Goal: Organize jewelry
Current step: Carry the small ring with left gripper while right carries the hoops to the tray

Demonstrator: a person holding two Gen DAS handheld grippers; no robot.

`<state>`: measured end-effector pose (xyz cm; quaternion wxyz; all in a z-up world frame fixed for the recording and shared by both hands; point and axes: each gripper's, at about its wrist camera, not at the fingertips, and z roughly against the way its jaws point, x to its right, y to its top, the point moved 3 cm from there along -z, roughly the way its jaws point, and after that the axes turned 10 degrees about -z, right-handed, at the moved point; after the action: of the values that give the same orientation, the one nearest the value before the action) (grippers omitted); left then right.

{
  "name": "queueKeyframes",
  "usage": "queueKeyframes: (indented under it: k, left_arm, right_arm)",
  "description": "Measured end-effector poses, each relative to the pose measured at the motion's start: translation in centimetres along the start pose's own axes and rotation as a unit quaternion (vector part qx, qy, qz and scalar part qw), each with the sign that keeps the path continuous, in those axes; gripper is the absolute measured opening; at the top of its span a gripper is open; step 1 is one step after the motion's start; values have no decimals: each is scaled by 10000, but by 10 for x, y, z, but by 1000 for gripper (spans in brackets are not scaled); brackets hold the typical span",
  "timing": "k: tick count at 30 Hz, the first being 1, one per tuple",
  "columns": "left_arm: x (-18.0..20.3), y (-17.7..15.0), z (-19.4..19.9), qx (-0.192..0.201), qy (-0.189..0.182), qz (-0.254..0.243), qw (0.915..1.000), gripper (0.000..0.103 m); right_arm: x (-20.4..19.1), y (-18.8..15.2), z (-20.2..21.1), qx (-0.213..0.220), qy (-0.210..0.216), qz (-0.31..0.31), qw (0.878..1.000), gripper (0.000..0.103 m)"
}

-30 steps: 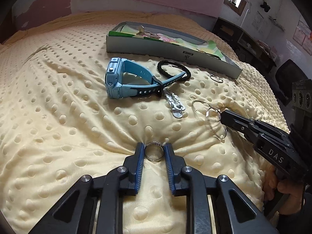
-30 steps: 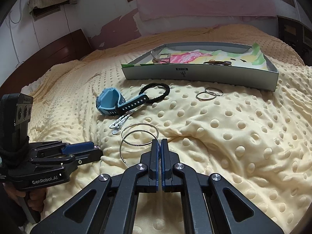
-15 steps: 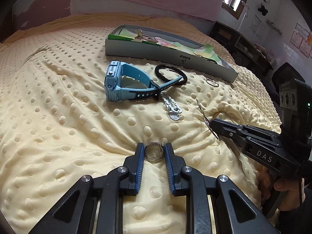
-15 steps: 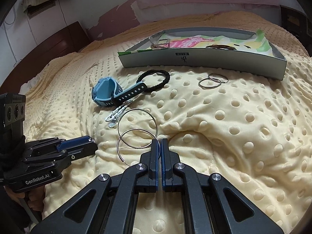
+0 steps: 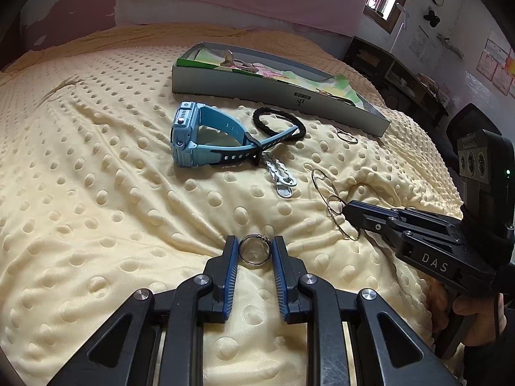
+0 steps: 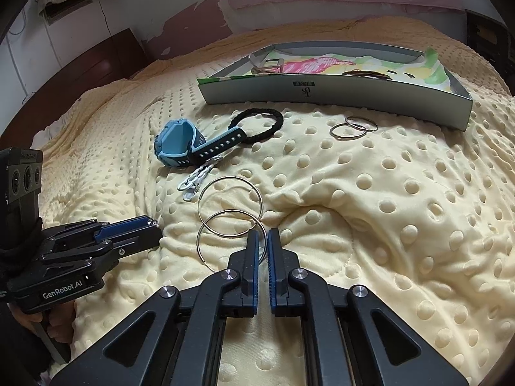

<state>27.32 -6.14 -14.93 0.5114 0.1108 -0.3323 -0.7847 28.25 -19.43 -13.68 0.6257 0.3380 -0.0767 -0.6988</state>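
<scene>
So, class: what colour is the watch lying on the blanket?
Light blue, with dark strap detail: the watch shows best in the left wrist view.

There are two big hoops [image 6: 229, 206], two small rings [image 6: 352, 126] and one finger ring [image 5: 254, 251]. There is one blue watch [image 6: 180, 146], one black hair tie [image 6: 257, 124] and one box [image 6: 334, 95].

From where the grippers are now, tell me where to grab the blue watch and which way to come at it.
Grip the blue watch across the upper strap arch, probably from above. It lies on its side on the blanket, so the strap forms an open loop a finger can enter. The bulky case looks too wide, and the strap tail overlaps the black hair tie.
</scene>
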Motion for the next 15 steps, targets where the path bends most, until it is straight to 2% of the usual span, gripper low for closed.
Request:
queueKeyframes:
  k: [4, 7, 15]
  left_arm:
    - [2, 6, 9, 185, -53, -18, 9998, 20]
    - [6, 21, 17, 367, -54, -122, 9992, 20]
    - [14, 98, 22, 907, 12, -379, 9952, 20]
  right_arm:
    - [-3, 1, 5, 201, 47, 84, 9998, 4]
    - [-7, 8, 18, 572, 93, 167, 9982, 3]
    - [-4, 69, 62, 1622, 49, 237, 9865, 3]
